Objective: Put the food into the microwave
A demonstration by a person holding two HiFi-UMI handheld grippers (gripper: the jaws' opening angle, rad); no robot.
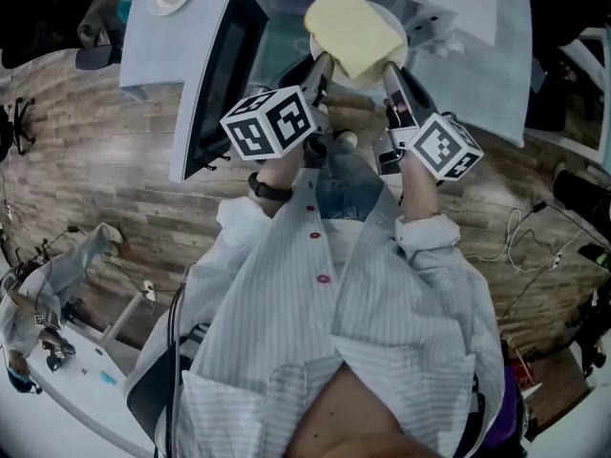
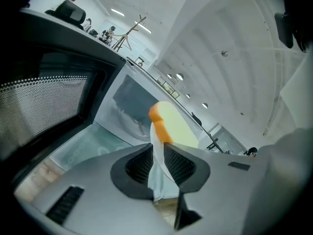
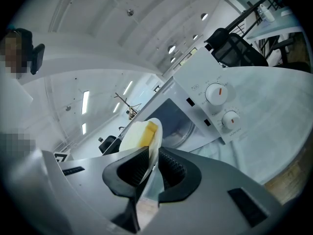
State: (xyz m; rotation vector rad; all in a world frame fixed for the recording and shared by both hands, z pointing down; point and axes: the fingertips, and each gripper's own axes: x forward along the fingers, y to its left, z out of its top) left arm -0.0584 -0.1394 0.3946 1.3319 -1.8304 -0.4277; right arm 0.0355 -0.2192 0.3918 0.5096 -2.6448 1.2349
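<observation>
While the left gripper (image 1: 321, 65) and right gripper (image 1: 391, 74) each pinch an opposite rim of the white plate (image 2: 157, 173) carrying the bread slice (image 1: 351, 29), held just at the mouth of the open microwave (image 1: 458, 12), both hands should advance together and level, keeping clear of the door (image 1: 215, 79) swung out at left. The oven sits on a pale-clothed table (image 1: 143, 36) above a wood-plank floor (image 1: 105, 160).

Wood-plank floor (image 1: 105, 189); cables (image 1: 521, 240) trailing at right. Black office chair (image 3: 234, 50). Strip lights (image 3: 86, 102) on white ceiling (image 3: 98, 28).
</observation>
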